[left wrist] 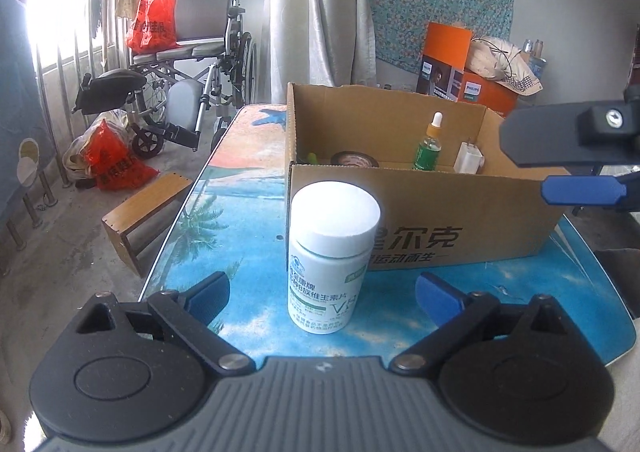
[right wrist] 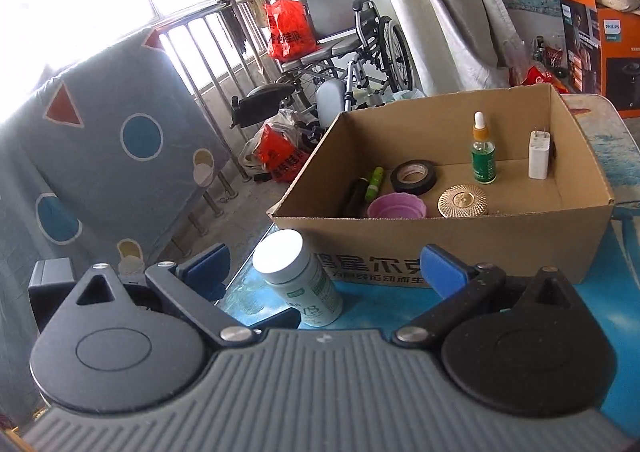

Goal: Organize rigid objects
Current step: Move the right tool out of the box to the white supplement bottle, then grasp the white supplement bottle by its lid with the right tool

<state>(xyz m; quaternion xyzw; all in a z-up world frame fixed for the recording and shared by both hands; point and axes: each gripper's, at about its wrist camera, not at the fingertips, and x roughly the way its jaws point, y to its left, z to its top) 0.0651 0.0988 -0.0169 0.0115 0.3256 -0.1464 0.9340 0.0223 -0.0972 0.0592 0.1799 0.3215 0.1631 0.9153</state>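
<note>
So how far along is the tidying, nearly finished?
Mostly done, it seems. The brown cardboard box already holds a black tape roll, green dropper bottle, white plug adapter, purple cup and more. The white vitamin bottle stands outside on the table, between the open left gripper; nothing is held.

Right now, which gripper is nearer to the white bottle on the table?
Left. The left gripper is open with the white bottle standing upright between its fingers. The right gripper, also open, sits higher and further back from it.
</note>
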